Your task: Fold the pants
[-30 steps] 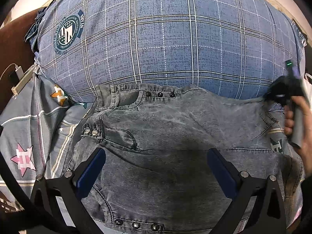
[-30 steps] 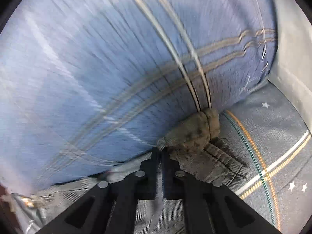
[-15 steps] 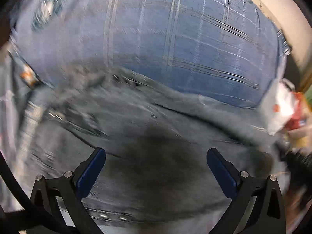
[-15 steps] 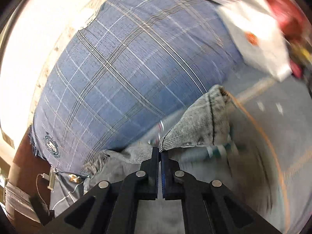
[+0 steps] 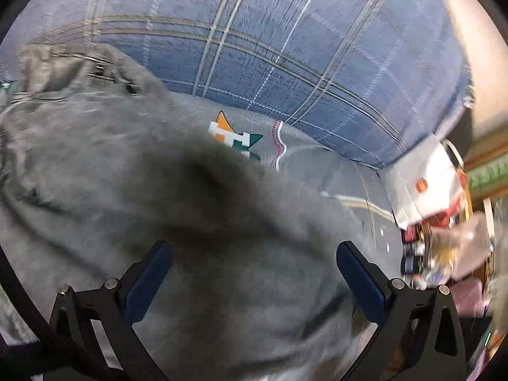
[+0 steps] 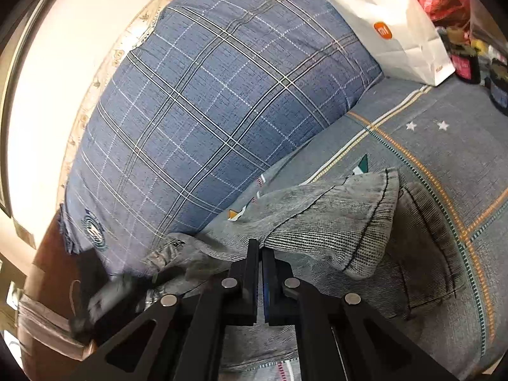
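Broadly, the blue plaid pillow point(image 6: 203, 120) fills the upper left and centre of the right wrist view, and the grey patterned bedsheet point(image 6: 451, 165) runs down the right side. The grey pants point(image 6: 333, 231) lie on that sheet in the lower middle of the frame, bunched, with one leg end raised and doubled over the rest. In the left wrist view the same denim covers the lower left and centre, blurred. A white paper bag point(image 6: 393, 25) stands in the upper right corner, beside red clutter too indistinct to name.

The right gripper point(image 6: 258, 247) at bottom centre has its fingers pressed together on a pleat of the pants. The left gripper point(image 5: 254, 254) hangs over the cloth with its blue pads point(image 5: 149, 282) spread wide, holding nothing.

The step in hand looks like carrying the leg across toward the waistband, lower left. The next move probably calls for laying that hem down flat, with the left steadying the cloth beneath.
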Motion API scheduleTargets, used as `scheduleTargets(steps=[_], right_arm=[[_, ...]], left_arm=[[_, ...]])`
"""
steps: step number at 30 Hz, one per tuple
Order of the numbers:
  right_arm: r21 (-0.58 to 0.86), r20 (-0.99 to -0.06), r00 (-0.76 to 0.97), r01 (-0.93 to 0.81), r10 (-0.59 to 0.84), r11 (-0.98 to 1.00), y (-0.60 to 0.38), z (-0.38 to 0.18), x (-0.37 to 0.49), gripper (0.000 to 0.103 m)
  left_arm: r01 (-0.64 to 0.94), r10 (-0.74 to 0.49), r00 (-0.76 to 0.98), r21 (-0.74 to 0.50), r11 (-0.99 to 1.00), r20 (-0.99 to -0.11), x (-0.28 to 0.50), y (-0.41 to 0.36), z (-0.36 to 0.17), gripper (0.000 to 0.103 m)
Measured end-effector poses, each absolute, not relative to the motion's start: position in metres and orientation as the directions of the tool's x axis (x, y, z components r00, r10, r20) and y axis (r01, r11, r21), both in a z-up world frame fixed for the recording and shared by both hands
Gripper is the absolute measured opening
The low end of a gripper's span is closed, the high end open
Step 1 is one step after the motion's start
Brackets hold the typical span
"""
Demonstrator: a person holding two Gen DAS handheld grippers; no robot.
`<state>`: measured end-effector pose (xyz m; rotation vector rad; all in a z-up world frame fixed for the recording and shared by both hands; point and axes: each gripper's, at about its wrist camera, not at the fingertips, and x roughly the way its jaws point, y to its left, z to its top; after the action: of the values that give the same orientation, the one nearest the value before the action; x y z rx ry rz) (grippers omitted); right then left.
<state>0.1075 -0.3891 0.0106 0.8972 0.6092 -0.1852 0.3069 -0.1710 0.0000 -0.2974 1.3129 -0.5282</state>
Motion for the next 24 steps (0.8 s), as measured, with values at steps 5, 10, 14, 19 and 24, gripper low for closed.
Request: scheduleTargets(steps=[5, 10, 14, 19, 24], right_arm=[[0.712, -0.569, 0.808, 0.392, 0.152, 0.583, -0.398, -0.001, 0.114, 0.002], [0.729, -0.557, 0.811, 0.374, 0.179, 0.573, -0.411, -0.002, 0.119, 0.002], [0.797, -0.474, 0.851, 0.304, 0.227, 0.522, -0.425, 0.0, 0.117, 0.002], [0.839, -0.369, 0.889, 0.193, 0.272, 0.508, -0.432, 0.019, 0.089, 0.002], [0.734, -0.576, 0.78, 0.363, 0.243, 0.574, -0.417, -0.009, 0.067, 0.002]], left_arm=[[0.079, -0.389, 0.132, -0.382, 0.921, -0.912, 0.34, -0.194, -0.028, 0.052], [0.042, -0.472, 0.177, -0.472, 0.88, -0.864, 0.343, -0.167, 0.001, 0.007], [0.087, -0.562, 0.275, -0.562, 0.822, -0.78, 0.32, -0.145, 0.058, 0.007], [0.164, -0.606, 0.32, -0.588, 0.792, -0.728, 0.252, -0.119, 0.073, 0.007], [0.197, -0.487, 0.235, -0.449, 0.872, -0.841, 0.209, -0.123, 0.01, 0.006]])
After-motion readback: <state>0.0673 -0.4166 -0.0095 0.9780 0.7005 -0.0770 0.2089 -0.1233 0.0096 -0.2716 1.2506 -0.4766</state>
